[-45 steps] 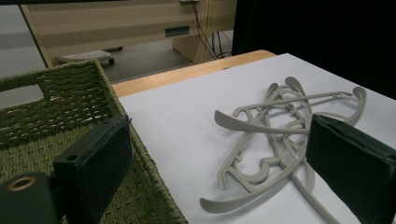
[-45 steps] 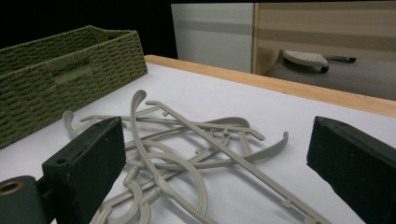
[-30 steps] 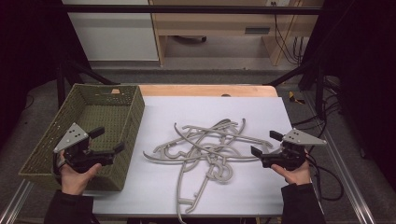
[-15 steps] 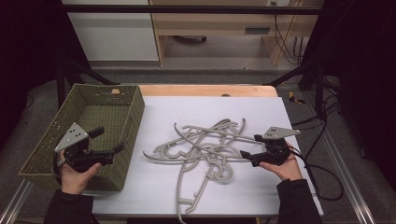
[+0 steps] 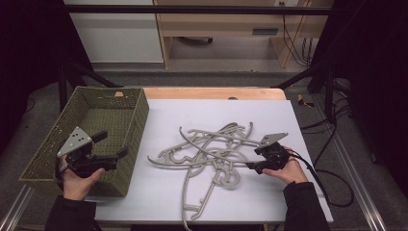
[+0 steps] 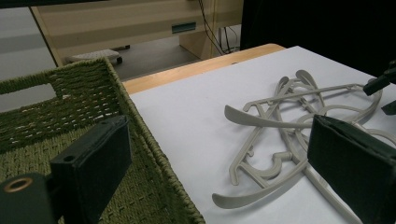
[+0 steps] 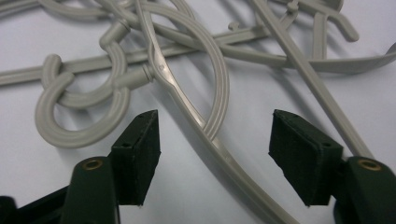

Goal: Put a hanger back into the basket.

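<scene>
**A:** The right gripper [image 7: 215, 140] has its jaws apart, and they have just been closing in; a grey arm of one of the plastic hangers [image 7: 205, 126] runs between the pads, but neither pad presses on it yet. The rest of the tangled heap of hangers [image 5: 211, 154] lies on the white table [image 5: 159, 192] just ahead of that gripper.

**B:** And the left gripper [image 5: 103, 154]?

**A:** Wide open, holding nothing. It hovers over the near rim of the woven green basket [image 5: 96, 110], with the heap well off to its right.

**B:** How do you expect a hanger to handle?

**A:** Light and fairly stiff, I'd judge, with some spring in the thin arms. The plastic looks smooth and ribbed, so it could slide in the pads if pinched on the curve. Not fragile, though a hook might snap if wrenched.

**B:** So the trouble is the tangle, not the weight.

**A:** Yes. Just beyond the left pad two hooks [image 7: 79, 116] loop through each other, and bars cross ahead of the right pad. Lifting one hanger will probably drag its neighbours along.

**B:** Where would you take hold?

**A:** On the straighter stretch of the arm right between the jaws, squarely across the rib, away from the hooked ends, then lift slowly and let the others fall away.
</scene>
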